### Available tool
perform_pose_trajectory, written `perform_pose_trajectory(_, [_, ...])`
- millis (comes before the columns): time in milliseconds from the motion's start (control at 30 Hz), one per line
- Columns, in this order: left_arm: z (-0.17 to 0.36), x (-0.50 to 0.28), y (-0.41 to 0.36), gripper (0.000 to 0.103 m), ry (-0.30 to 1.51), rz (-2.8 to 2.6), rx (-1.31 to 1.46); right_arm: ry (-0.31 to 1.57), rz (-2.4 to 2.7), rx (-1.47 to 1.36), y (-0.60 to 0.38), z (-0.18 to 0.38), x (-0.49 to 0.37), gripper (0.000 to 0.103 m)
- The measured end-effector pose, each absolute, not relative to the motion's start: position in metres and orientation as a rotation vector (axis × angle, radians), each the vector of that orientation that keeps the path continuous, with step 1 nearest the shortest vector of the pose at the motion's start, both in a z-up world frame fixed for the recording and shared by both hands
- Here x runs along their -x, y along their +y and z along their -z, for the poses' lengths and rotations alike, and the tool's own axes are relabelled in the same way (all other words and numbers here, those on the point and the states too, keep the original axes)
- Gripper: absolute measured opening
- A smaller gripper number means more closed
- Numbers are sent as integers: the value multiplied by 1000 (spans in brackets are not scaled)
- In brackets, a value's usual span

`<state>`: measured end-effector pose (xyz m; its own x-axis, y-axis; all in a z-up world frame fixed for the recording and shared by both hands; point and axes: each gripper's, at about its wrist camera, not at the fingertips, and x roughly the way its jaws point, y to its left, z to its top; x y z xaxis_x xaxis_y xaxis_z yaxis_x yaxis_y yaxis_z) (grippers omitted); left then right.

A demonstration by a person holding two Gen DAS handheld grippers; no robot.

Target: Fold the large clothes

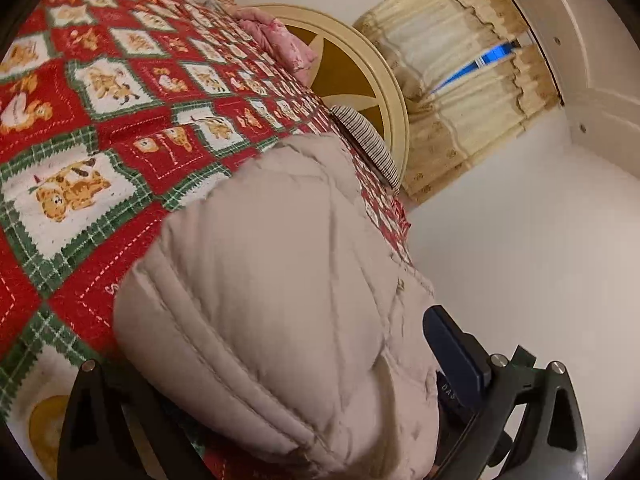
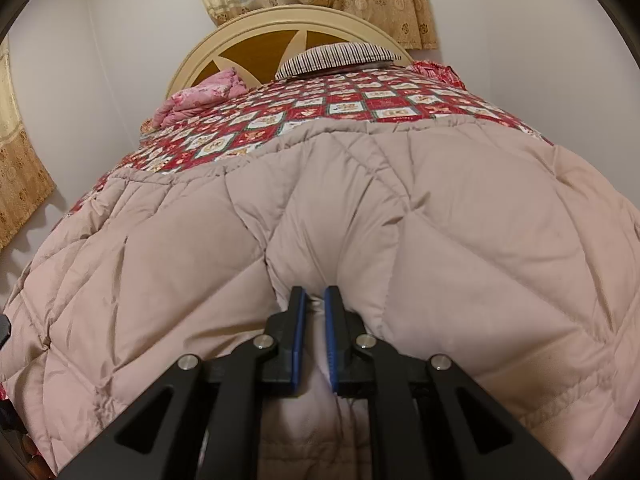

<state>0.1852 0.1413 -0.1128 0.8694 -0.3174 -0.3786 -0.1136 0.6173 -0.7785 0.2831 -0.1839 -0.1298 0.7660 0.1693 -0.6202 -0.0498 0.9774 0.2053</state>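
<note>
You had a beige quilted coat [image 2: 360, 220] spread over the near half of the bed, on a red teddy-bear quilt [image 2: 340, 108], with the headboard [image 2: 256, 28] at twelve o'clock in the right wrist view. Your right gripper [image 2: 316, 300] was pinched nearly closed on a fold of the coat's near edge at six o'clock, cloth showing between the blue pads. Your left gripper [image 1: 280, 380] was harder to read: one blue-padded finger [image 1: 456, 348] stood at four o'clock and the other frame arm at eight o'clock, with a thick bunch of coat [image 1: 260, 280] filling the space between, so it probably held that bundle, but you could not tell whether the pads pressed on it. This looked like the middle of a fold, with both hands on the near edge or side of the coat and the far hem lying flat toward twelve o'clock. The next move would call for lifting both grips together and carrying the edge across, keeping the padding from ballooning or sliding off the quilt. A striped pillow [image 2: 340, 58] and pink bedding [image 2: 200, 94] sat by the headboard, well clear. On the left gripper's finger mount some small raised letters showed, too small to read surely; no brand on the coat was visible.
</note>
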Motion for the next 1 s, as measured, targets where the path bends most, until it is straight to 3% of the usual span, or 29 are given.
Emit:
perform_pose_trajectory(67, [110,-185,140,99,519,133,891,723,-93,-159,-180,123,-284,11])
perform_pose_trajectory(100, [109,-185,139,99,521,138,877,723,-71,-146,-177,114,-280,19])
perform_pose_trajectory(233, [108,-188,137,99,524,120,873,561,-138,-143,-159,77,-249,19])
perform_pose_trajectory(367, [107,-194,134,99,501,146,861,732,-130,-137,-142,115,-270,18])
perform_pose_trajectory(433, [103,-200,130,98,481,204,812,728,-138,-191,-146,135,-272,17])
perform_pose_trajectory(500, [98,-203,124,93,461,252,766,746,-165,-244,-153,136,-276,17])
perform_pose_trajectory(567, [91,-208,118,76,448,304,744,757,-210,-321,-165,141,-280,17])
perform_pose_trajectory(733, [60,-210,111,48,402,479,675,805,-287,-501,-182,151,-286,17])
perform_pose_trajectory(1000, [0,-181,98,47,385,716,404,924,-470,-698,-137,153,-272,17])
